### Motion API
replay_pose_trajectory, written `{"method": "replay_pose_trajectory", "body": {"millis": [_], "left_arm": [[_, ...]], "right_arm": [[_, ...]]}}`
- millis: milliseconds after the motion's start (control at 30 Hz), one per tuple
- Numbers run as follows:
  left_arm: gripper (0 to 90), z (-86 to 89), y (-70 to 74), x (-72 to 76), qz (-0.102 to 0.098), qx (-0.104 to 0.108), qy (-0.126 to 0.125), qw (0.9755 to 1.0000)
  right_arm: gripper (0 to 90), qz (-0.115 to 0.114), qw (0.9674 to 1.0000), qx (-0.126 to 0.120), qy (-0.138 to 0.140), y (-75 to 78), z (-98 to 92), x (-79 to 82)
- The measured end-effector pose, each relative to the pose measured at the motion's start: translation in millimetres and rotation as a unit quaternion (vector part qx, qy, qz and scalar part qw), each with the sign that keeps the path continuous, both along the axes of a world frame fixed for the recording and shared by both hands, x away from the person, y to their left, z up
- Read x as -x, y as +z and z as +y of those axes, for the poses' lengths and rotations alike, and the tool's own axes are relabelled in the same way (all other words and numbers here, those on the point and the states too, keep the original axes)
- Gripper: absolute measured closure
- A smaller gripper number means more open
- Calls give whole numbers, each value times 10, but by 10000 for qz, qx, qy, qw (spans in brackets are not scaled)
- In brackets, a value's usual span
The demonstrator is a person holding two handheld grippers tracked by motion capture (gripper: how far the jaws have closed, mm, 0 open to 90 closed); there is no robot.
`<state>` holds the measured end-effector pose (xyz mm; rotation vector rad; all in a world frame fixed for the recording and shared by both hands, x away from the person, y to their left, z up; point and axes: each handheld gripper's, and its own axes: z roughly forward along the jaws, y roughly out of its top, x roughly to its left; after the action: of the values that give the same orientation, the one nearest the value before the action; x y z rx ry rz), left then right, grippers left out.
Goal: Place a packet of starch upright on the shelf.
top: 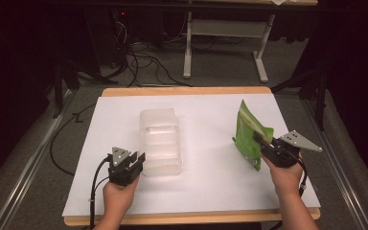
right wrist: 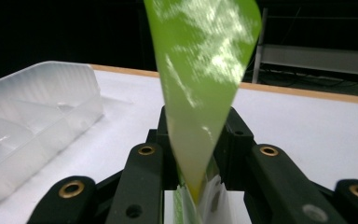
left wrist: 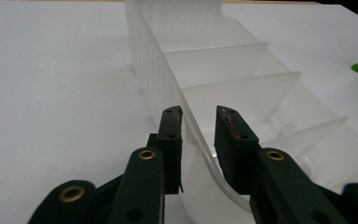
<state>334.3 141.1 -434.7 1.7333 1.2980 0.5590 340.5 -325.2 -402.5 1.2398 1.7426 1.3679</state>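
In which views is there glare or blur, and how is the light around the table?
High view: the white table is brightly lit, the room behind dark. Right gripper view: the green pouch is close, blurred, with white glare patches. Left gripper view: the translucent divided tray looks washed out; the jaws are sharp.

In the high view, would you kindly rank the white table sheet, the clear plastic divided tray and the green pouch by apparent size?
1. White table sheet, largest.
2. Clear plastic divided tray.
3. Green pouch, smallest; it is held edge-on, so it may look smaller than it is.
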Motion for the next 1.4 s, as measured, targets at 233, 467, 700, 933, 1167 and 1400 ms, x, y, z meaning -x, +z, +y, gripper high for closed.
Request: {"method": "replay_pose_trajectory", "body": {"millis": [233,467,700,933,1167,1400], "left_arm": [[660,-74,18,73,34,94,-219,9997],[571,130,197,244,-614,351,-68,9975],[876,341,22,141,-38,-318,521,9981],[900,3,-82,205,29,-652,-34,9979],[900,-72,-79,233,5,-593,-236,9980],[874,-89,-91,233,71,-422,-444,9981]], "right_arm": [[715,138,9999,-17,-41,-62,-34,-33],[705,193,9998,3,-34,-81,-41,-47],[711,188,9998,17,-35,-78,-26,-45],[745,191,9998,27,-78,-69,-22,-40],[760,166,9998,18,-101,-83,-29,-49],[869,145,9997,-93,-147,-104,-81,-70]]}}
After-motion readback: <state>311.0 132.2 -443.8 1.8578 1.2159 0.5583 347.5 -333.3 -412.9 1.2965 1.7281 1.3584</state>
